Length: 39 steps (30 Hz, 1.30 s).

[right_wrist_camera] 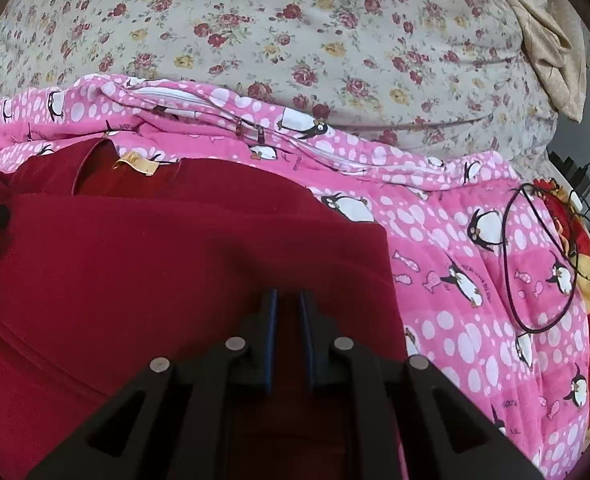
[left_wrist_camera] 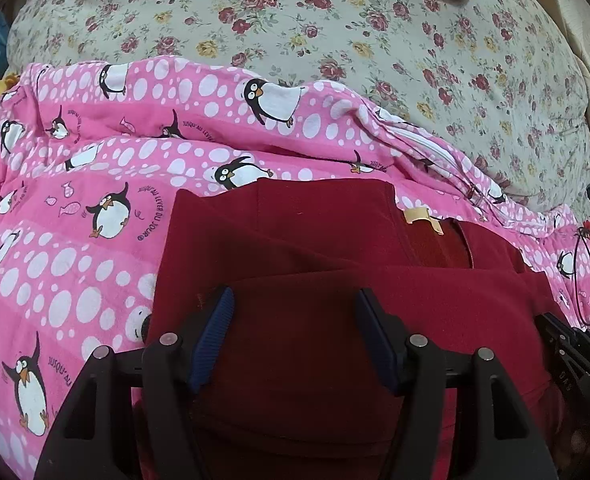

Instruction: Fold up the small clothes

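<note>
Left wrist view: your left gripper (left_wrist_camera: 293, 320) gapes wide over the red garment (left_wrist_camera: 315, 240) on the pink penguin blanket (left_wrist_camera: 75, 184). Your right gripper (right_wrist_camera: 286, 320) is narrowed, possibly pinching the garment's fabric.

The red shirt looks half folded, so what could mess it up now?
1. The left gripper is open above the red shirt, so the folded flap may spring back.
2. The pink penguin blanket is rumpled, so the fold may go crooked.
3. The black cord lies close by and might snag the right gripper.
</note>
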Available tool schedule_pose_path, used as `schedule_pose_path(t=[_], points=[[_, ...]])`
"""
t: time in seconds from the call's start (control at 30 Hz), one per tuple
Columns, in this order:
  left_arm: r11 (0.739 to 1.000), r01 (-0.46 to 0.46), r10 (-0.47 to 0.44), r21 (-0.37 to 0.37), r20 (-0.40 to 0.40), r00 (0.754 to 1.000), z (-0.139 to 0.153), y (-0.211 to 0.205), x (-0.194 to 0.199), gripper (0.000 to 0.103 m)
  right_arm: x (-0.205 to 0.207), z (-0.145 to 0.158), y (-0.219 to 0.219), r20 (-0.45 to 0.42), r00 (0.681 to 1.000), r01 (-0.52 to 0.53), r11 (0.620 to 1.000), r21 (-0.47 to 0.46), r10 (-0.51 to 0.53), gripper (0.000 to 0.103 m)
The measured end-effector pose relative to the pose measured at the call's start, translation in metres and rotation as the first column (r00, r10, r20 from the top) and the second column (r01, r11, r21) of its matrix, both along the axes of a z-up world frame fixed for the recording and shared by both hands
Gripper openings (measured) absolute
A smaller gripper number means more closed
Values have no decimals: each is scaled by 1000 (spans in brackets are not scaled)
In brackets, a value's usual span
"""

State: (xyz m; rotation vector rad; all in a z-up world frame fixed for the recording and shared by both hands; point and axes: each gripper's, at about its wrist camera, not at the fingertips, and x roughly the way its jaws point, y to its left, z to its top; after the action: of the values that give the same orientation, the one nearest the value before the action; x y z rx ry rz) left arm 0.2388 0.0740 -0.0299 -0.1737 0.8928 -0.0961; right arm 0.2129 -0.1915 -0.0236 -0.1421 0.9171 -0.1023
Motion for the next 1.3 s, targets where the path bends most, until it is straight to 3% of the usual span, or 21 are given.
schedule_pose_path(t=[1.3], points=[[1000,2,-2,8,3,1000,-2,-1,1,48,0,-1,-1,3,1000,-1,1000,-1,1,13]])
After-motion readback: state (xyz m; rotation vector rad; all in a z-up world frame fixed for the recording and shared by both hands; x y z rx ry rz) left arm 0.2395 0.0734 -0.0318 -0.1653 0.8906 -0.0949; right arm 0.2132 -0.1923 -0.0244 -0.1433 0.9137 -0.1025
